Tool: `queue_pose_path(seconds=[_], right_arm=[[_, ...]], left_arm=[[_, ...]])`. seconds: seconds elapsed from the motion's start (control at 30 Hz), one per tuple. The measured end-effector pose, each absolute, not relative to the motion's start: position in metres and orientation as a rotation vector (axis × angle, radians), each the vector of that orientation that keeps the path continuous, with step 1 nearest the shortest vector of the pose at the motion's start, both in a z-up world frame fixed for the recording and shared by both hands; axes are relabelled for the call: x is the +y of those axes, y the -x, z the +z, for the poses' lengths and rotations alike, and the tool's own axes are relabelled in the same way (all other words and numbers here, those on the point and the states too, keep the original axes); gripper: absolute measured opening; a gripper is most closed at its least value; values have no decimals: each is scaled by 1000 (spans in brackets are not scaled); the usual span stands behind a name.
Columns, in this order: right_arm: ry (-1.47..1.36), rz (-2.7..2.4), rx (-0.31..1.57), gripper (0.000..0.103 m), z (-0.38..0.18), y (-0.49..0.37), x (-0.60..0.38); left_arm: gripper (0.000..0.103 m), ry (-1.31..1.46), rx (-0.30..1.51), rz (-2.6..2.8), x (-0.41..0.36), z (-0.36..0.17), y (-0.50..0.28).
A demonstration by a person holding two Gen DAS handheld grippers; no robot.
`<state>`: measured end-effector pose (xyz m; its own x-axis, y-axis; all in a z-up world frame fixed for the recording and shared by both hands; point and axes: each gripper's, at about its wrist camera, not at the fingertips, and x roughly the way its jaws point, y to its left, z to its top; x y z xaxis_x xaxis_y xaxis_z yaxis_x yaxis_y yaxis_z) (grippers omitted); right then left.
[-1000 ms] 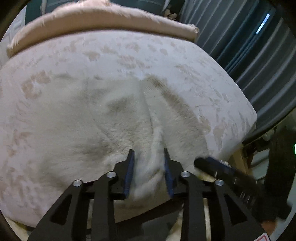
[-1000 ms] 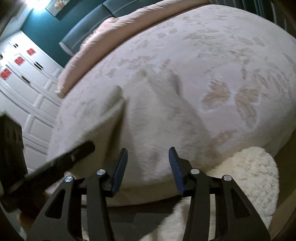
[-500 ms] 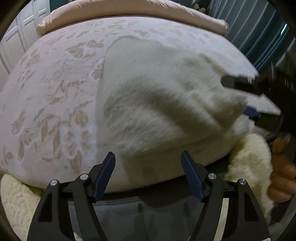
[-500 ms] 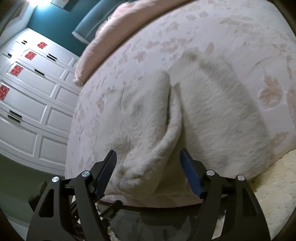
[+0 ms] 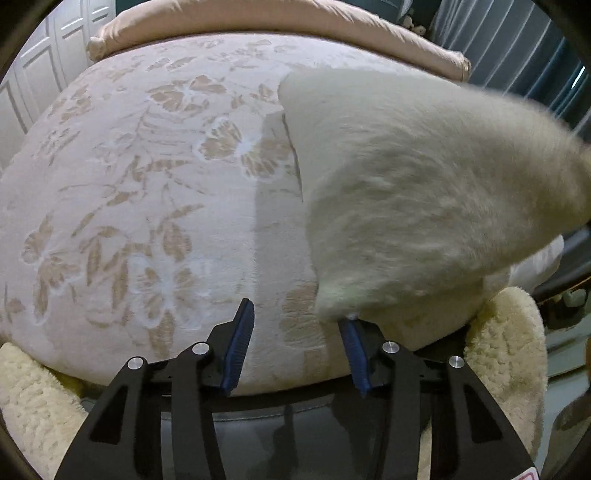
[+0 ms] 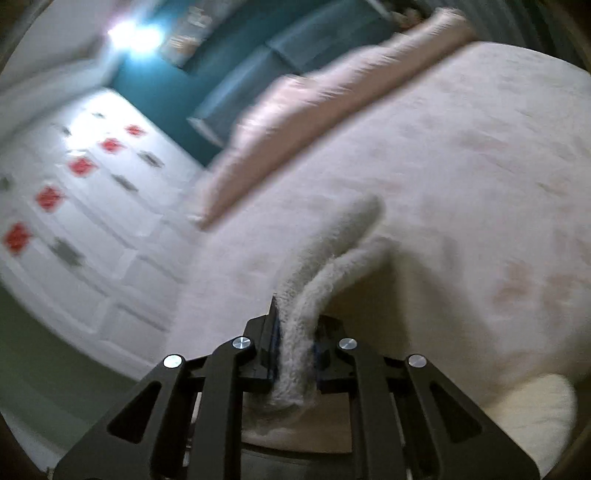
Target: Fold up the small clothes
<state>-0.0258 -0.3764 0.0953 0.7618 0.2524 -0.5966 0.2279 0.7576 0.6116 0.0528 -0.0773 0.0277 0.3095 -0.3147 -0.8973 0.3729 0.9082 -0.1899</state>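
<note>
The right tool [image 6: 293, 354] is clenched on a bunched edge of the fluffy cream garment [image 5: 406, 192], its jaws having just closed, with the fabric squeezed between the pads and trailing away toward the far side over the bed [image 6: 461, 166]. The left tool [image 5: 297, 347] stands released: its jaws have just been narrowing, but nothing is between them, and only the near corner of the garment hangs just at the tip of its right finger [image 5: 352, 343]. In the left wrist view the garment is lifted off the patterned bedspread [image 5: 147, 184] on the right side and drapes down to that near corner. The step in hand looks like raising one side to carry it over for a fold; to do it well, the left tool should likely shift a little to the right and take the hanging corner fully between its pads before any pull, so both held points travel together and the fold line stays straight. The bedspread to the left is bare and offers open room to lay the fabric flat. The near edge of the bed sits close under both tools, with a woolly cushion [image 5: 509, 350] at the near right, so cloth that sags could slip off the edge. The pink pillow [image 5: 258, 18] is well away at the far edge.
</note>
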Motion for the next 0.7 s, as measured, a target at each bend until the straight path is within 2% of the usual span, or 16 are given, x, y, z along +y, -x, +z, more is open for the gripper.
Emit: queue_pose_path(seconds=[0.1, 0.17, 0.43, 0.57, 0.7], right_arm=[[-705, -127, 949, 14, 26, 17, -390], [-730, -113, 942, 15, 8, 23, -391], [-629, -182, 868, 29, 53, 33, -391], [-631, -142, 810, 48, 73, 24, -402], [-586, -105, 860, 51, 66, -8, -399]], left_arm=[[40, -62, 1213, -454, -89, 14, -55], [39, -72, 1230, -445, -93, 10, -55], [38, -25, 1170, -512, -81, 57, -39], [41, 11, 1068, -544, -92, 90, -40], [45, -8, 1065, -535, -120, 85, -59]])
